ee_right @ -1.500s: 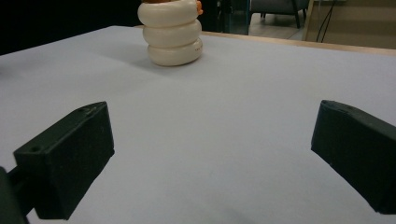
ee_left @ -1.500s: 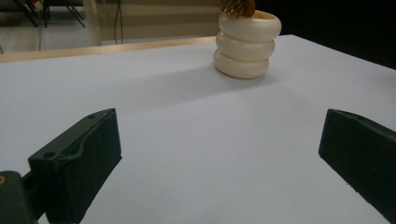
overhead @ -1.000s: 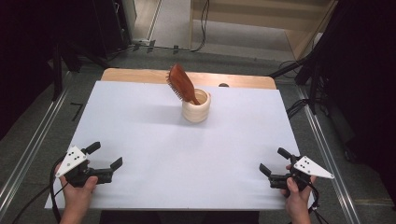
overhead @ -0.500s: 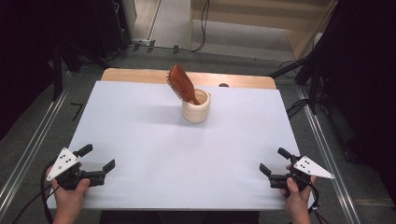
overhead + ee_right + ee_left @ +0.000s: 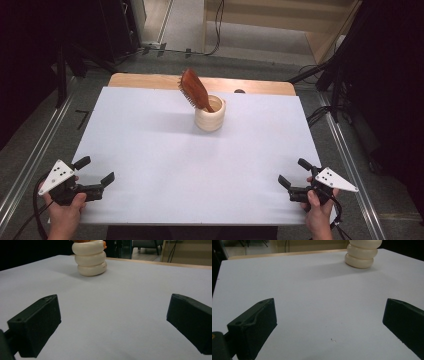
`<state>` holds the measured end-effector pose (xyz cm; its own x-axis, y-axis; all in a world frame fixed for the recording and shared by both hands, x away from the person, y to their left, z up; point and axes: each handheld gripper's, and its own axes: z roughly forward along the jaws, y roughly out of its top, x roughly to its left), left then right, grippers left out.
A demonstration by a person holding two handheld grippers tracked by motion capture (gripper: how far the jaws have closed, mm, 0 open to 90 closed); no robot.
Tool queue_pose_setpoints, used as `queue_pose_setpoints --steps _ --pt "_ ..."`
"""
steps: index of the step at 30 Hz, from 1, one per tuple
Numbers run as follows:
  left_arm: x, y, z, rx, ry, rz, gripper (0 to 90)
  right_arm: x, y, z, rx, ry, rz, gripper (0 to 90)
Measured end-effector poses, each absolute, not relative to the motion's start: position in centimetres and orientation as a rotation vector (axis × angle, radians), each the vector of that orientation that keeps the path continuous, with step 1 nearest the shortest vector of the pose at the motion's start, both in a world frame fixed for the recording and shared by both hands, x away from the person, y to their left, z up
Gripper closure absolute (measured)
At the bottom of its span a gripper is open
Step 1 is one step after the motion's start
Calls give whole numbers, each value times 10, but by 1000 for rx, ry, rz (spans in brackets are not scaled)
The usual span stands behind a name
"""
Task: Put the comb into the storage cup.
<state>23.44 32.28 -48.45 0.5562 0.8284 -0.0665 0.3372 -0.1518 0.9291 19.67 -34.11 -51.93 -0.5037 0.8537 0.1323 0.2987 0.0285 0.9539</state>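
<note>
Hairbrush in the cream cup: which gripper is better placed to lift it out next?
Probably the left, by a small margin. The hairbrush leans out of the cup toward the table's left, its paddle on the left gripper side. Both the left and the right gripper are open and hang at the near edge, far from the cup.

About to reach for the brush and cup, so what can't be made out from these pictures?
- Hairbrush handle: high view, hidden inside the cream holder.
- Holder's inside and bottom: high view, blocked by its wall and the brush.
- Brush head: right gripper view, cut off by the top edge; only an orange sliver shows.
- Holder top: left gripper view, cut off by the top edge.
- Bristle detail: high view, too small.
</note>
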Motion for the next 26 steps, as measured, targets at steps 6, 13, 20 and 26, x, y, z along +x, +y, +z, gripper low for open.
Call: queue_pose_setpoints --steps 6,13,20,26 --pt "236 333 -490 1641 1019 529 0 197 -343 -519 1176 1814 1508 0" --pt "235 326 -492 1679 1009 561 0 197 -346 -520 1201 1796 1539 0" --pt "236 326 -494 1681 1015 555 0 197 -350 -520 1218 1775 1576 0" --pt "236 333 -495 1617 1038 539 0 197 -348 -520 1215 1787 1565 0"
